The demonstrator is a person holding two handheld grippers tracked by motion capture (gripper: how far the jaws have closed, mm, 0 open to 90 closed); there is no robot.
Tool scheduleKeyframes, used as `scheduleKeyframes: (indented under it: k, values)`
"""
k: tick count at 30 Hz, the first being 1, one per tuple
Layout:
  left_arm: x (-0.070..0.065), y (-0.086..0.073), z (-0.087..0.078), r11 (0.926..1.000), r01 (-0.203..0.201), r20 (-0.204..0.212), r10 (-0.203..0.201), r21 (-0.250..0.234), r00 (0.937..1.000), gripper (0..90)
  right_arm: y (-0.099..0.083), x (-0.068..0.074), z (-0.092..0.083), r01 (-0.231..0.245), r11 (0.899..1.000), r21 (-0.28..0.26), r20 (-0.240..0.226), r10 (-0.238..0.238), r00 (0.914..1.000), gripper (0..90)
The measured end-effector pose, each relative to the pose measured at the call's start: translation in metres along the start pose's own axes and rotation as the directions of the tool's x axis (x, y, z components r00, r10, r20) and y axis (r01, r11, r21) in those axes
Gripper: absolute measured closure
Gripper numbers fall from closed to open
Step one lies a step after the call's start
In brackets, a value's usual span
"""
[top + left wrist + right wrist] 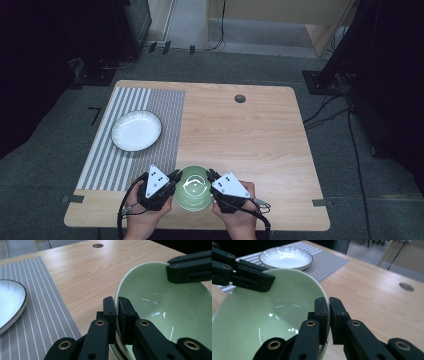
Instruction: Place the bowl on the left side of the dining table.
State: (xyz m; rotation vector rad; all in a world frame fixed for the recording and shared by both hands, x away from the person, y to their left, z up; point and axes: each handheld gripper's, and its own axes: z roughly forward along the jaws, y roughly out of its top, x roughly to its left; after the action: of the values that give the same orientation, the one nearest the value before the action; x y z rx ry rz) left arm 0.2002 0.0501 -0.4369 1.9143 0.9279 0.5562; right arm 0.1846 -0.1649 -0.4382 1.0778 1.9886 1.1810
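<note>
A pale green bowl (194, 187) sits near the table's front edge, between my two grippers. My left gripper (176, 177) is shut on the bowl's left rim, one jaw inside and one outside. In the left gripper view the closed jaws of the left gripper (116, 302) pinch the rim of the bowl (155, 307). My right gripper (212, 176) is shut on the opposite rim. The right gripper view shows the right gripper (329, 302) clamped on the bowl (274, 310) edge in the same way. The bowl is empty.
A white plate (136, 130) with a dark rim rests on a grey striped placemat (165, 107) at the table's left. A round cable hole (240, 98) lies near the far edge. Bare wood (250, 140) spreads right of the mat.
</note>
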Motion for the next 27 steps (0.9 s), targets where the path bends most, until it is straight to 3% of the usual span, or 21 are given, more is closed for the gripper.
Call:
scheduleKeyframes:
  k: [2,4,9,13,18,21,27]
  values:
    - [-0.001,0.000,-0.001,0.9999,-0.011,-0.010,0.011,-0.007,0.9999,85.7,-0.001,0.001,0.004,-0.024,0.999,0.048,-0.003,0.024,0.9997,79.6]
    - [-0.001,0.001,-0.003,0.9998,-0.010,-0.014,0.010,-0.016,0.9999,85.7,-0.003,0.002,0.008,-0.036,0.996,0.084,-0.004,0.036,0.9993,81.1]
    - [-0.002,0.002,-0.005,0.9994,0.002,0.001,-0.002,-0.034,1.0000,85.5,-0.004,0.002,0.006,-0.080,0.996,0.031,0.026,0.079,0.9965,85.4]
    - [0.002,0.005,-0.007,0.9984,0.033,0.042,-0.032,-0.045,0.9986,84.7,-0.003,0.006,-0.003,-0.005,0.999,-0.049,0.075,0.008,0.9971,85.2]
    - [0.003,0.006,-0.005,0.9965,0.081,0.079,-0.079,-0.021,0.9937,75.9,0.002,0.012,-0.013,0.056,0.990,-0.131,0.142,-0.037,0.9892,85.2]
    - [-0.001,0.006,-0.003,0.9976,0.068,0.062,-0.067,-0.009,0.9958,75.1,0.005,0.017,-0.019,0.088,0.982,-0.170,0.173,-0.058,0.9833,85.2]
    - [-0.001,0.007,-0.008,0.9958,0.074,0.022,-0.073,-0.053,0.9971,80.8,0.006,0.028,-0.024,0.135,0.967,-0.214,0.219,-0.087,0.9718,84.9]
